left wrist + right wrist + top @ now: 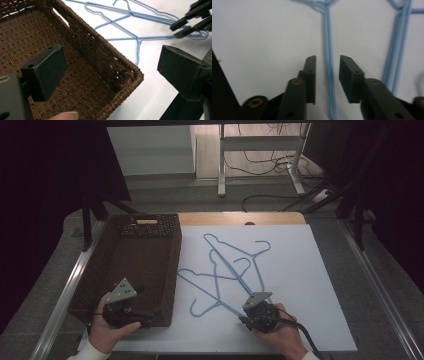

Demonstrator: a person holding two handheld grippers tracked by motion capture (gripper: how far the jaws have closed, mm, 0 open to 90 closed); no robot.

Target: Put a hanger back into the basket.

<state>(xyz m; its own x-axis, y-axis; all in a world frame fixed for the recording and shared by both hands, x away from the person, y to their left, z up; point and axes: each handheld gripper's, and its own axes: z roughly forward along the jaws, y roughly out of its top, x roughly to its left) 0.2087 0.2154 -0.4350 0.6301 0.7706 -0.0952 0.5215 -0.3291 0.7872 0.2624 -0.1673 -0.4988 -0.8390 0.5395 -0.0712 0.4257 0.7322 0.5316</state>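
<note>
From the high view, you have three light-blue wire hangers (pixel 227 270) lying tangled on the white sheet (pixel 310 285), just right of one brown woven basket (pixel 100 280). Your left gripper (pixel 150 319) rests at the basket's near right corner; your right gripper (pixel 248 307) sits over the near end of the hanger pile. No writing can be read anywhere.

In the left gripper view, your jaws stand wide apart with nothing between them, straddling the basket's corner (pixel 130 77); the hangers (pixel 140 38) lie beyond.

In the right gripper view, your jaws are parted, one hanger wire (pixel 329 75) running between them untouched, released rather than pinched.
</note>
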